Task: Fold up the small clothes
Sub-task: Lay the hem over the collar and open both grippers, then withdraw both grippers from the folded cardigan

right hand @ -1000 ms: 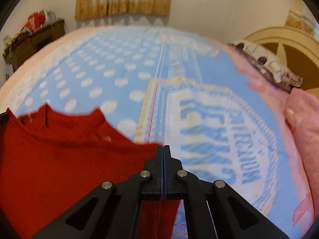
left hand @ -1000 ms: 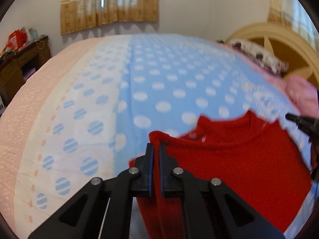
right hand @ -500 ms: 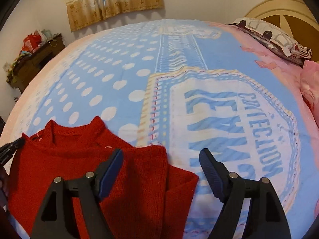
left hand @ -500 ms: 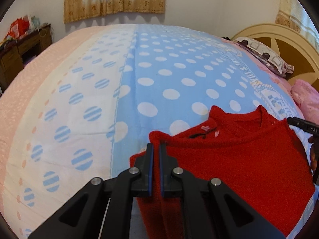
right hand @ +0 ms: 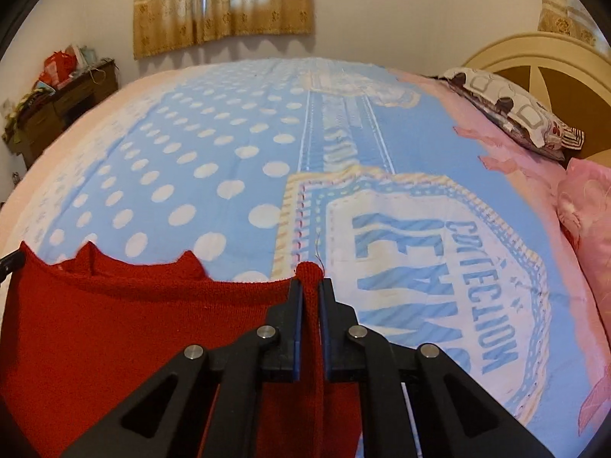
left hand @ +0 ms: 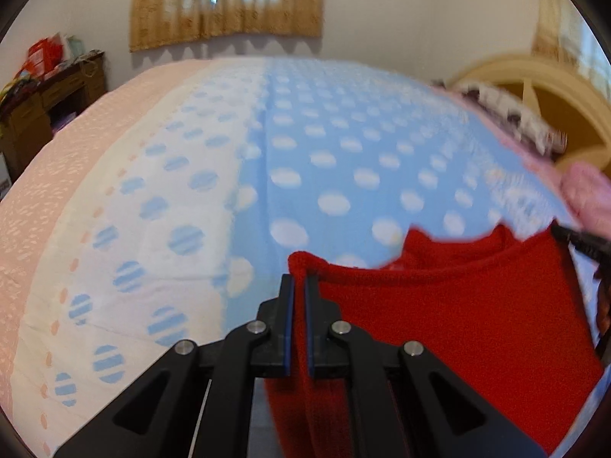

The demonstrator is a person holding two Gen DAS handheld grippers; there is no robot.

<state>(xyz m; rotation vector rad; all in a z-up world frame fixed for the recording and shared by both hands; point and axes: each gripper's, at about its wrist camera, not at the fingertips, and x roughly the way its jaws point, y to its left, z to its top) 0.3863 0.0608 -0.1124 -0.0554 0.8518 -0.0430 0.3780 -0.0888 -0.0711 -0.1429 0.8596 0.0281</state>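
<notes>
A red knitted sweater [left hand: 458, 324] hangs stretched between my two grippers over the bed, its neckline facing the far wall. My left gripper [left hand: 299, 280] is shut on the sweater's left shoulder corner, and red fabric bulges above the pads. In the right wrist view the sweater [right hand: 133, 324] fills the lower left. My right gripper [right hand: 310, 284] is closing tight on the right shoulder corner, with a red fold pinched between its fingers. The tip of the right gripper [left hand: 580, 242] shows at the left wrist view's right edge. The left gripper [right hand: 9, 261] peeks in at the right wrist view's left edge.
The bed [left hand: 343, 152] carries a blue cover with white dots and a printed label panel [right hand: 439, 267]. A patterned pillow [right hand: 511, 110] and a pink pillow [right hand: 588, 206] lie by the cream headboard [right hand: 534, 53]. A cluttered wooden desk [right hand: 65, 95] stands at the far left under a curtained window.
My right gripper opened, moved right along the sweater's top edge and shut on the right shoulder corner. The sweater's top edge now stands taut between both grippers. The left grip is unchanged.
</notes>
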